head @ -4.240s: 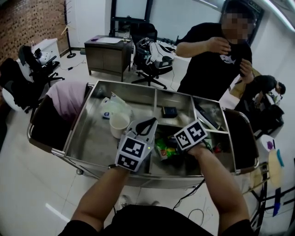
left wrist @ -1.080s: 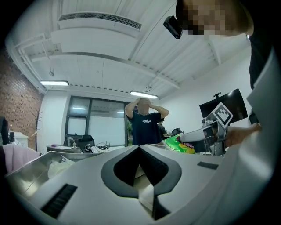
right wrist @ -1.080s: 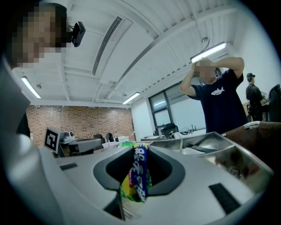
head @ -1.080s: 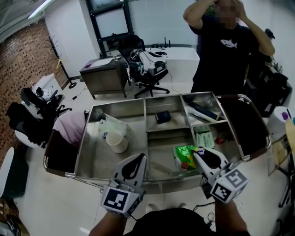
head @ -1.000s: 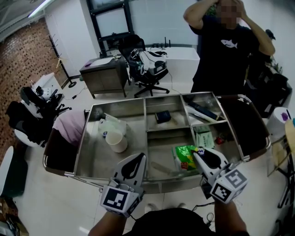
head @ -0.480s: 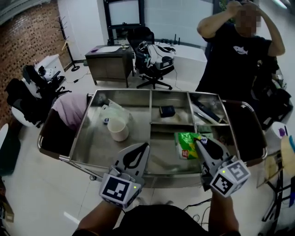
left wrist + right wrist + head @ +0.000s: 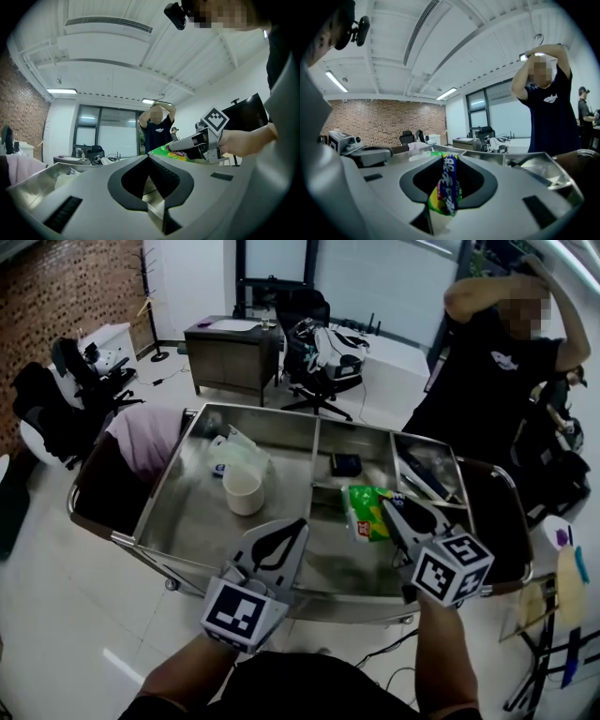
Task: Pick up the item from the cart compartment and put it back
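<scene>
My right gripper is shut on a green snack packet and holds it in the air above the middle compartments of the steel cart. In the right gripper view the packet stands on edge, pinched between the jaws. My left gripper hangs over the cart's near rim with its jaws together and nothing between them. From the left gripper view I see the right gripper with the packet off to the right.
The cart's big left compartment holds a white cup and a clear plastic bag. A small dark box lies in the far middle compartment. A person in a black shirt stands behind the cart's far right corner. Pink cloth drapes the left end.
The right gripper has lifted the green packet out of the near middle compartment and now holds it higher above the cart. The left gripper has stayed about where it was.
</scene>
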A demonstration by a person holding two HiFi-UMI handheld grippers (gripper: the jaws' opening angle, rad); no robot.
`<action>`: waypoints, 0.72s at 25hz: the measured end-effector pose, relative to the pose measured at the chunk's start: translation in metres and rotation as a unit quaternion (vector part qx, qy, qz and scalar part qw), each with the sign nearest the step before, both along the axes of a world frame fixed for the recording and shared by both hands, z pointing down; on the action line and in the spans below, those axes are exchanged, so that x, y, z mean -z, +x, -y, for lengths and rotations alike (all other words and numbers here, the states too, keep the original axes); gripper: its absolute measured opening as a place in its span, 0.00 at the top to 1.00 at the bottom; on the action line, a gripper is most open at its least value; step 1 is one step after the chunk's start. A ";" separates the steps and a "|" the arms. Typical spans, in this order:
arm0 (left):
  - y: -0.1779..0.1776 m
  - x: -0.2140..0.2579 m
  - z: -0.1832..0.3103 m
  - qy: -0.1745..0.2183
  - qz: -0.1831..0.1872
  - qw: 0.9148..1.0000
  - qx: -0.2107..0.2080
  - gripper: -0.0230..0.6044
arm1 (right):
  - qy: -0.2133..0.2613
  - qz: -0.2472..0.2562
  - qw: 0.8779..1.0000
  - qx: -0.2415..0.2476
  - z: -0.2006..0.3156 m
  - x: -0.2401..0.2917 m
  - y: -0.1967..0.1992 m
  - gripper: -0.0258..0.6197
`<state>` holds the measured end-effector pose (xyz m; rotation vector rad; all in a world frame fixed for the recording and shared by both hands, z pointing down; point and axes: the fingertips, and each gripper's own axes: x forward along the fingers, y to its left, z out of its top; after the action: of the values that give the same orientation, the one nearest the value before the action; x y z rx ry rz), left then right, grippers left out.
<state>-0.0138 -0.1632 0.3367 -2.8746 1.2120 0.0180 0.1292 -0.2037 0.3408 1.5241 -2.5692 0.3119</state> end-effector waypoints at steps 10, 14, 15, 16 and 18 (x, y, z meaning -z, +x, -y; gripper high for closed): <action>-0.005 0.000 0.005 0.001 -0.007 1.000 0.007 0.96 | -0.095 -0.041 0.995 -0.003 0.045 -0.064 -0.010 0.79; -0.008 -0.002 0.008 -0.002 -0.012 1.000 0.011 0.96 | -0.117 -0.057 0.991 0.000 0.051 -0.083 -0.017 0.78; -0.009 -0.002 0.008 -0.003 -0.013 1.000 0.011 0.96 | -0.120 -0.060 0.991 0.000 0.053 -0.087 -0.019 0.78; -0.009 -0.002 0.009 -0.003 -0.013 1.000 0.012 0.96 | -0.122 -0.062 0.991 -0.001 0.054 -0.089 -0.019 0.78; -0.009 -0.003 0.009 -0.004 -0.013 1.000 0.012 0.96 | -0.127 -0.066 0.990 -0.003 0.056 -0.093 -0.020 0.78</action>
<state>-0.0230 -0.1724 0.3395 -2.8739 1.2537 0.0498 0.1094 -0.2601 0.4338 1.4121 -2.3215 0.4990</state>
